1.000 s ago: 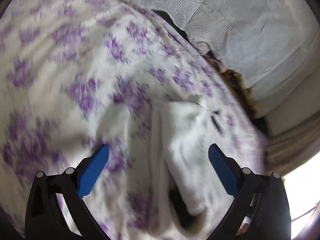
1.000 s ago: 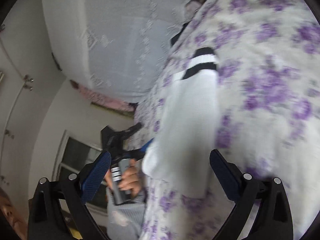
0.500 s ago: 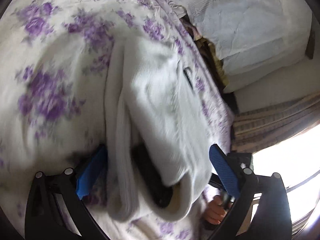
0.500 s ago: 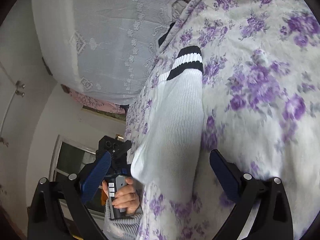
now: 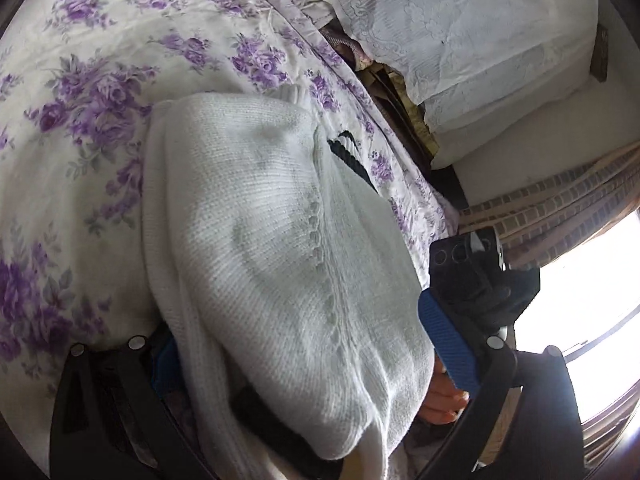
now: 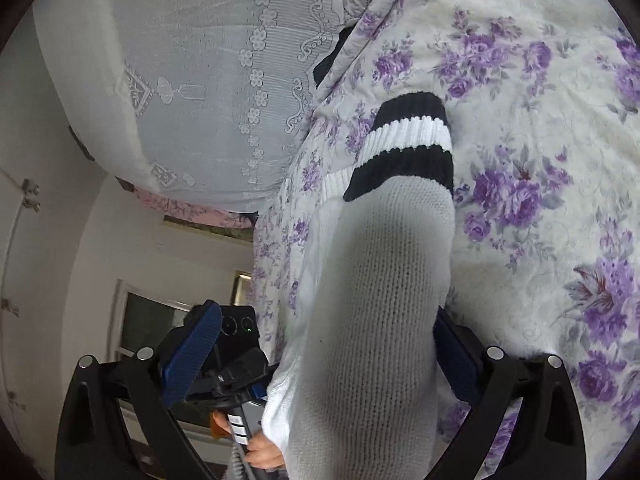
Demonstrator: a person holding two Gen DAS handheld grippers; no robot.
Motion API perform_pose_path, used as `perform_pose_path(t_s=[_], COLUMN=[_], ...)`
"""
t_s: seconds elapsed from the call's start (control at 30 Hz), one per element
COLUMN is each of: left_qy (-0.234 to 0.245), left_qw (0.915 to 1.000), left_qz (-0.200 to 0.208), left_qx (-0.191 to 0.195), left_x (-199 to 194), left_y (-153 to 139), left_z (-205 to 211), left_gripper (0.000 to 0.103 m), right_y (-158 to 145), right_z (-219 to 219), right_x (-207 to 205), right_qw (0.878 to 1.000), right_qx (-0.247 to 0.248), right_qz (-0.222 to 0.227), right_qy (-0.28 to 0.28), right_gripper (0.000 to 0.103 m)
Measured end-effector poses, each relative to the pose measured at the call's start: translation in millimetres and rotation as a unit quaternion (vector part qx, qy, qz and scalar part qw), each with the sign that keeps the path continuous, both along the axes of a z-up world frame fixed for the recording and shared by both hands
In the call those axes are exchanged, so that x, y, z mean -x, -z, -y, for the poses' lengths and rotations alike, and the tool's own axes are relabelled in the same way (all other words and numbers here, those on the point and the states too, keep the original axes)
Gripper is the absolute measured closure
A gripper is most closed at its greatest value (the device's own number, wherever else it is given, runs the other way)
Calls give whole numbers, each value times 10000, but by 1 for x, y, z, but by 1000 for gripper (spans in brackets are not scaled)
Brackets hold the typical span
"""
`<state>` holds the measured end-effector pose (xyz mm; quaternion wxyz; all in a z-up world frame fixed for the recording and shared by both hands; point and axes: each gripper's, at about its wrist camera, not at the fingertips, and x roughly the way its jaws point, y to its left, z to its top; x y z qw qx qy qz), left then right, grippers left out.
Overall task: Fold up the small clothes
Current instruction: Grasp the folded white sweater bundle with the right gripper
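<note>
A white knit sweater [image 5: 280,248] lies on the purple-flowered bedsheet [image 5: 80,92]. In the right wrist view its sleeve [image 6: 384,280] runs away from me and ends in a black-and-white striped cuff [image 6: 408,140]. My left gripper [image 5: 308,356] is open, with the sweater's body bulging between its blue pads; the left pad is half hidden under cloth. My right gripper [image 6: 324,356] is also open and straddles the sleeve. Each gripper appears in the other's view: the right one [image 5: 468,268] and the left one [image 6: 224,356], which a hand [image 6: 260,452] holds.
A white lace-covered pillow or bedding pile [image 5: 460,32] stands past the sheet's far edge [image 6: 192,80]. A striped curtain [image 5: 560,208] and a bright window [image 5: 592,292] are at the right. The flowered sheet [image 6: 540,160] spreads wide beside the sleeve.
Both grippers have come closer to the sweater, which now fills the space between their pads. The jaws have stayed equally wide apart.
</note>
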<state>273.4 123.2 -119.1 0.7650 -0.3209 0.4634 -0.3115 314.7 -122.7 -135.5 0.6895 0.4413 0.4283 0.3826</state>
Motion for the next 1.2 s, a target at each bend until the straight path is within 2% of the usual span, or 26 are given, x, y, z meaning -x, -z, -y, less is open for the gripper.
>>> perform_pose_path(t_s=[0.1, 0.3, 0.4, 0.47, 0.57, 0.67, 0.8, 0.87, 0.97, 1.03, 1.1, 1.2], left_qy=[129, 110, 76, 130, 207, 272, 281, 237, 242, 204, 207, 142], left_qw=[9999, 9998, 9996, 9997, 9997, 9989, 9982, 9973, 9910, 9880, 9902, 9937], left_qz=[-6, -32, 81, 147, 134, 161, 199, 290, 500, 612, 640, 664], left_qx=[74, -130, -241, -162, 35, -349, -492, -629, -1221, -1406, -1220, -893], left_x=[8, 6, 2, 4, 5, 6, 6, 10, 15, 17, 16, 16], left_y=[-1, 2, 1, 1, 2, 2, 2, 0, -2, -3, 0, 2], left_z=[3, 8, 14, 12, 10, 18, 22, 26, 41, 46, 39, 30], left_gripper=[5, 5, 5, 5, 5, 5, 5, 5, 4, 4, 4, 4], right_y=[1, -13, -13, -11, -10, -9, -13, -15, -18, -19, -19, -15], right_z=[3, -28, -39, -39, -42, -37, -52, -53, -62, -64, -62, -58], right_x=[2, 6, -6, -10, -7, -4, 6, 9, 16, 17, 18, 13], right_qw=[9999, 9909, 9894, 9901, 9830, 9853, 9748, 9734, 9615, 9585, 9588, 9665], right_qx=[-38, 1327, 1427, 1345, 1527, 1341, 1967, 2049, 2405, 2538, 2539, 2276], right_qz=[-130, -172, -247, -223, 268, 451, 722, 777, 1151, 1182, 1179, 1090], right_qy=[-10, -152, -131, -321, -987, -960, -762, -666, -669, -545, -472, -465], right_gripper=[4, 3, 3, 3, 4, 4, 3, 3, 4, 4, 4, 3])
